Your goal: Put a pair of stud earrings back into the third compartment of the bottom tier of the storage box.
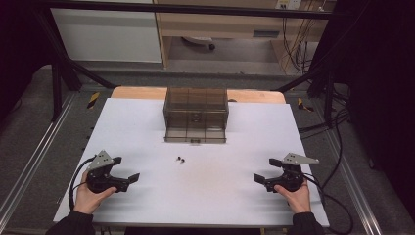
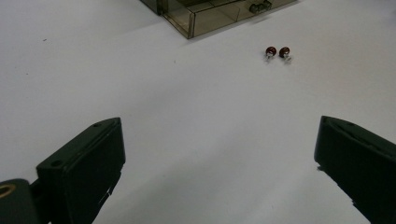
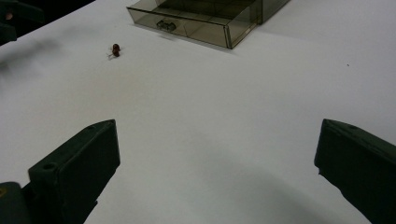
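Resting on the white surface [image 1: 147, 122], left tongs [image 1: 126, 170] and right tongs [image 1: 263, 169] both gape apart, empty; two small dark-red round-headed pieces [image 1: 181, 159] lie ahead between them, smoky transparent plastic drawer box [image 1: 195, 115] beyond.

A smoky see-through drawer box [image 1: 195, 105] stands at the middle of the far edge of the white desk top [image 1: 147, 200], its lowest drawer [image 1: 195, 134] pulled out toward the near edge, a small handle [image 1: 195, 141] on its front. A strip of bare wood [image 1: 139, 93] shows along the desk's far edge behind the box. Off the two far corners, yellow-and-black striped markers [image 1: 93, 99] lie on the grey floor [image 1: 29, 127]. Metal rails [image 1: 27, 169] run along the floor by the desk's left and right edges. Beyond the far edge stand a white cabinet [image 1: 107, 34] and a wooden shelf unit [image 1: 220, 24], with hanging cables [image 1: 296, 44] to their right and a black frame bar [image 1: 195, 9] overhead
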### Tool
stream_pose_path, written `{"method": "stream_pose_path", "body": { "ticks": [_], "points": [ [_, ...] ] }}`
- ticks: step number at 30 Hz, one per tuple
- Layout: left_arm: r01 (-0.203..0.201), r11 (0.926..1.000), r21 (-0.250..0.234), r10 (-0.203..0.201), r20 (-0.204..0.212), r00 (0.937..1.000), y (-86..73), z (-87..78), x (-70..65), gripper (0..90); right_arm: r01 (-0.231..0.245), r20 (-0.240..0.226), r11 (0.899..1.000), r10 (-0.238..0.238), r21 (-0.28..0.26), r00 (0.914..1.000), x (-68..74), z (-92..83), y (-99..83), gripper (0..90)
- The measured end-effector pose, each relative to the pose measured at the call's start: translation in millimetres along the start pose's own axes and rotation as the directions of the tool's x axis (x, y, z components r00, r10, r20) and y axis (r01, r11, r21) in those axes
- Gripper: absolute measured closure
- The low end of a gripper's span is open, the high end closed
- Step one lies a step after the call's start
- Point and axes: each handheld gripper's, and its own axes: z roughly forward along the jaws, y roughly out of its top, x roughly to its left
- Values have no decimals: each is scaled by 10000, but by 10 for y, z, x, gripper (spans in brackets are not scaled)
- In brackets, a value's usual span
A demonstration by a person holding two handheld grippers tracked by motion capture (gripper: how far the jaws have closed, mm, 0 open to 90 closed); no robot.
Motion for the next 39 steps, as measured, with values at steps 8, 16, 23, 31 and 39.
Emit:
{"method": "stream_pose_path", "body": {
  "ticks": [8,16,23,31,39],
  "points": [
    [-30,9999,108,30,-26,10000,25,3,-19,16,31,14,10000,-31,64,10000,-3,-6,0,8],
    [-90,9998,182,92,-78,9999,56,30,-37,17,85,65,9998,-86,166,9999,-7,1,1,9],
    [-235,9989,409,240,-119,9996,93,85,-92,18,99,63,9997,-100,239,9999,-6,7,-2,9],
    [-256,9984,501,262,-115,9996,137,134,-147,20,112,66,9995,-114,278,9999,-7,8,-3,10],
    [-519,9967,621,520,14,9986,242,233,-250,23,155,112,9994,-159,323,9998,-8,15,-6,10]
  ]
}}
